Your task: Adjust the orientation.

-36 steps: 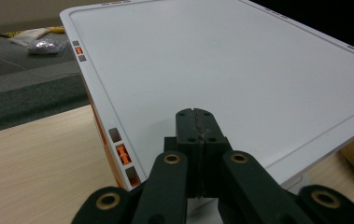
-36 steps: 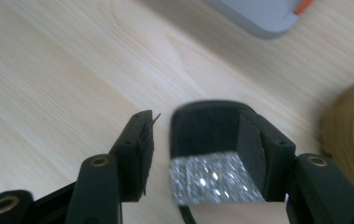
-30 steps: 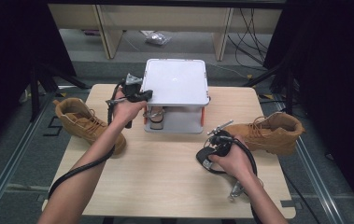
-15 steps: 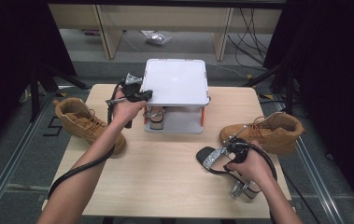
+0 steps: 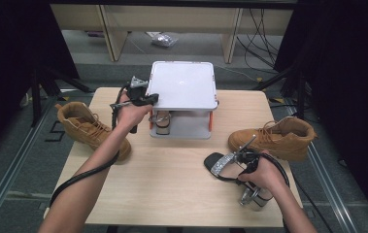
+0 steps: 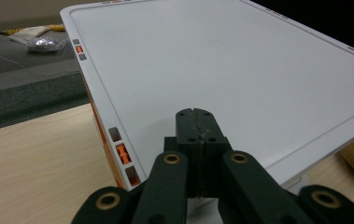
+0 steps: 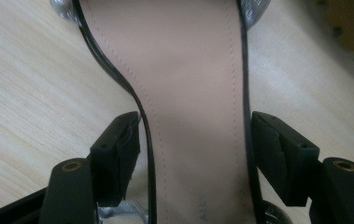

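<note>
Right gripper (image 5: 240,156) is straddling the heeled sandal (image 5: 225,165) lying on the worktop (image 5: 172,194): its fingers (image 7: 118,149) are sitting spread, one on each side of the pink insole, with the left one just beside the sole's edge and the right one a little clear of it. Left gripper (image 5: 145,97) is hovering with fingers (image 6: 198,140) clenched on nothing, the white rack (image 5: 184,85) top lying just beyond the tips. One tan boot (image 5: 281,138) is sitting just right of the sandal.
</note>
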`<move>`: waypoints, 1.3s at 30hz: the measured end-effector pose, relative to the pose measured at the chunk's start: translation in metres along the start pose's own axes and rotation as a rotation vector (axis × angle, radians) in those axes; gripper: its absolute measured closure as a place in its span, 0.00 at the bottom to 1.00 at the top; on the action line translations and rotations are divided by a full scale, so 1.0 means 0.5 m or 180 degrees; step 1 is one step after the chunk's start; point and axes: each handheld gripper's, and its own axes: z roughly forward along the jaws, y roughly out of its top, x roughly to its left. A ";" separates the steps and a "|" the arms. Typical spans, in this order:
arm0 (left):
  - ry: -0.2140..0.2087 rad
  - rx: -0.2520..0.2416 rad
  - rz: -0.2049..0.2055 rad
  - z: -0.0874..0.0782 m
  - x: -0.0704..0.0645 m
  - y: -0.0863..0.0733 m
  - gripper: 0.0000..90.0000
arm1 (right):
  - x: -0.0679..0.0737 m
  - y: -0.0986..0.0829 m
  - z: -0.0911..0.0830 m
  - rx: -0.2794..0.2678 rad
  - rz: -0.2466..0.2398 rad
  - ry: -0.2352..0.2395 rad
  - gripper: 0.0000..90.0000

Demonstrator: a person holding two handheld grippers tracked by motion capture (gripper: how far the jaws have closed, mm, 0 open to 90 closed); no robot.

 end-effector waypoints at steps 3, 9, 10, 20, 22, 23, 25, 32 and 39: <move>0.0015 0.0020 0.0016 -0.001 0.000 0.001 0.99 | 0.000 -0.003 0.010 0.0058 -0.0050 0.0008 0.42; 0.0017 0.0024 0.0024 -0.001 -0.001 0.001 1.00 | 0.004 -0.004 0.014 0.0109 0.0015 -0.0057 0.47; 0.0017 0.0020 0.0023 -0.001 -0.001 0.001 0.99 | 0.007 -0.004 0.014 0.0120 0.0024 -0.0071 0.48; 0.0024 0.0059 0.0067 -0.002 0.000 0.002 0.99 | 0.049 0.009 0.012 0.0230 0.0606 -0.0042 0.48; 0.0022 0.0057 0.0065 -0.002 0.000 0.002 0.99 | 0.058 0.014 0.010 0.0288 0.0768 0.0019 0.48; 0.0024 0.0060 0.0069 -0.002 0.000 0.002 0.99 | 0.063 0.015 0.011 0.0261 0.0835 -0.0011 0.48; 0.0025 0.0057 0.0067 -0.002 0.000 0.002 0.99 | 0.067 0.020 0.010 0.0312 0.0809 -0.0011 0.48; 0.0026 0.0055 0.0072 -0.002 0.000 0.002 0.99 | 0.082 0.026 0.013 0.0220 0.0874 0.0063 0.48; 0.0021 0.0026 0.0043 -0.001 -0.001 0.001 0.99 | 0.074 0.022 0.000 0.0128 0.0743 0.0092 0.40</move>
